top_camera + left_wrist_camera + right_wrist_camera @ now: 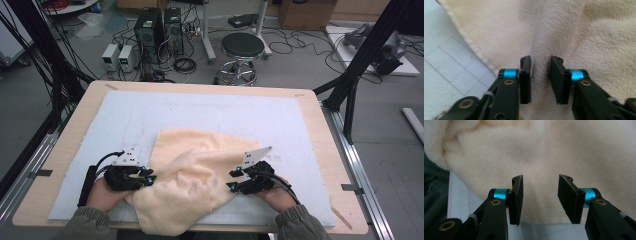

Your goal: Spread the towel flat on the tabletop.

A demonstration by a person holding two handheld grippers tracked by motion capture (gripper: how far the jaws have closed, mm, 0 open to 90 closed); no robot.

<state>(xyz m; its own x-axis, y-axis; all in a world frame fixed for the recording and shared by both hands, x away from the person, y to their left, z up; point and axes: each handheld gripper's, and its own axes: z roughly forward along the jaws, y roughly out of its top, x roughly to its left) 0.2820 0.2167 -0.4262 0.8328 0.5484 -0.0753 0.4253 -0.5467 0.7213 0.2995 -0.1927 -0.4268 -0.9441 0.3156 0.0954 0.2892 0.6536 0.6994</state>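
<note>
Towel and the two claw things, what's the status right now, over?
Left gripper open, jaws astride a towel ridge. Right gripper open over its edge. Towel rumpled on white mat. Nothing in the way.

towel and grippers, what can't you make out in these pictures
- High view: the towel's near edge hangs over the table edge, cut off by the frame.
- High view: the left gripper and right gripper are too small to judge jaw gaps.
- Right gripper view: the towel is blurred.

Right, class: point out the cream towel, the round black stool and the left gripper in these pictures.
cream towel (192, 180), high view, rumpled middle of the cloth.
round black stool (242, 45), high view, centre of the seat.
left gripper (540, 75), left gripper view, midway between its two fingertips.
</note>
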